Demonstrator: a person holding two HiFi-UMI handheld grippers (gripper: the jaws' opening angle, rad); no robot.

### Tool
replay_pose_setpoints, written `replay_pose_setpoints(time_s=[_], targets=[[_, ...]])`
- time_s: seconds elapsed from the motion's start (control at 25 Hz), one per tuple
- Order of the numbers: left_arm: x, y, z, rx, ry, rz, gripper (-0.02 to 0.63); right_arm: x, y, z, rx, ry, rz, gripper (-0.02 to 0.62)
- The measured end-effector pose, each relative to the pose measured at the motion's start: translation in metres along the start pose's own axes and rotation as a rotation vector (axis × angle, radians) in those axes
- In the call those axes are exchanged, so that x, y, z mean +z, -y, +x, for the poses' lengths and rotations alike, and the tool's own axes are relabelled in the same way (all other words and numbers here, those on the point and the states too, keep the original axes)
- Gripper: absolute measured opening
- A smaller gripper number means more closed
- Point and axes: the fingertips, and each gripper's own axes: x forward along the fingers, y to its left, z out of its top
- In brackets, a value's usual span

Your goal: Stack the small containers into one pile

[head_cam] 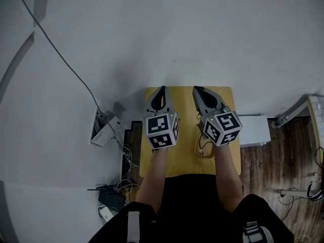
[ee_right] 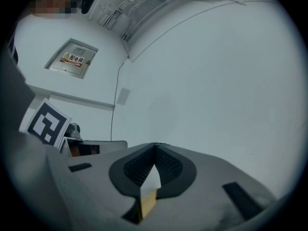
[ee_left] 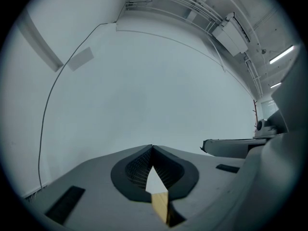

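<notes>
1. The small containers: we cannot place them, as no view lets us make one out. The grippers and forearms cover much of the wooden table [head_cam: 185,163], whose far edge meets the white wall [head_cam: 202,34].
2. A thin dark loop [head_cam: 201,148] lies on the table below the right gripper [head_cam: 196,89]. It is too small to identify.
3. The left gripper [head_cam: 162,89] is held level above the table, with its tips toward the wall and its marker cube facing the head camera. In its own view the jaws are clenched tip to tip. Nothing is between them, and only wall and a sliver of table show through the gap behind the tips.
4. The right gripper has the same pose. It is just beside the left one and not touching it. Its jaws are also pressed together and empty.
5. Both bare forearms enter from the bottom edge, where the dark-clothed torso is cut off.
6. Left of the table, a white adapter box [head_cam: 104,129] and tangled cables [head_cam: 126,161] sit by the wall.
7. Right of the table, a white box [head_cam: 253,130] stands just beside it, on a wooden floor [head_cam: 276,171].
8. The right gripper view shows a framed wall sign [ee_right: 72,59].
</notes>
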Motion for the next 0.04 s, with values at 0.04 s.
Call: replay_pose_setpoints(time_s=[0.04], targets=[[-0.0009,-0.0015,-0.0005,0.002,-0.002,-0.001,0.003,-0.0014,-0.0012,0.0007,0.002,-0.003,0.001,0.003]])
